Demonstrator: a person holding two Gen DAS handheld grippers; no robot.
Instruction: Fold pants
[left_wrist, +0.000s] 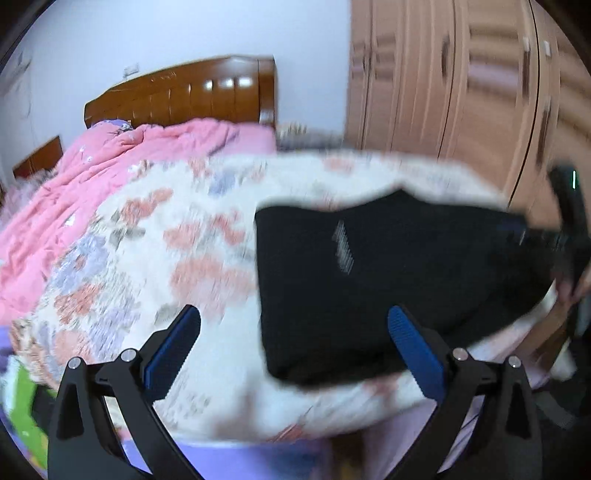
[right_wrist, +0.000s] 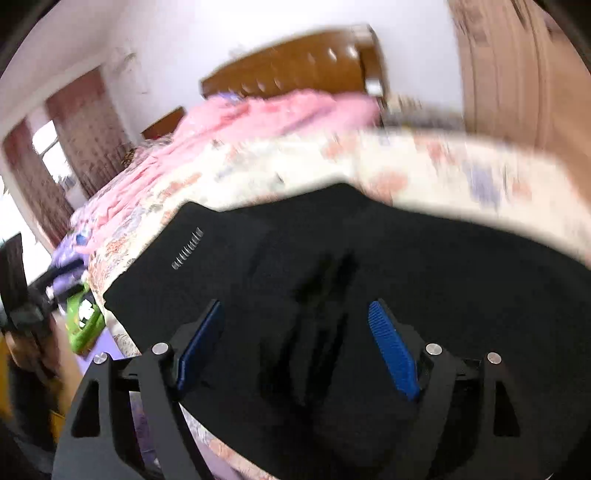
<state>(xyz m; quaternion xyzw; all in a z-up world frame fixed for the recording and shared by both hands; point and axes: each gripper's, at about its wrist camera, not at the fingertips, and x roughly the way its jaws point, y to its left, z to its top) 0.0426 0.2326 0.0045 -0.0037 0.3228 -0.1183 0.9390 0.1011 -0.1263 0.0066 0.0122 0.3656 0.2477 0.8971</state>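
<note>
A wide bed (left_wrist: 122, 266) covered by a white quilt printed with red and lilac flowers is filling most of both views, and a crumpled pink blanket (left_wrist: 96, 173) is lying across its far half in front of a glossy brown wooden headboard (left_wrist: 184, 92). A tall light-brown wooden wardrobe (left_wrist: 461, 81) is standing past the bed's far right corner. The black fabric pants (left_wrist: 369, 280), folded into a compact dark block with a small row of pale stitched bars near one corner, are lying flat on the flowered quilt near the bed's near edge; in the right wrist view they are spreading under and ahead of the camera. The left gripper (left_wrist: 293, 347), black-framed with ribbed blue pads, is hovering with its jaws spread wide and holding nothing, the pants' near left corner showing between its fingers and the right pad just over the dark cloth. The right gripper (right_wrist: 297, 347) is standing open as well, its blue pads apart above the pants and gripping nothing. A small green packet (right_wrist: 85, 317) is lying low beside the bed, its details lost in blur.
</note>
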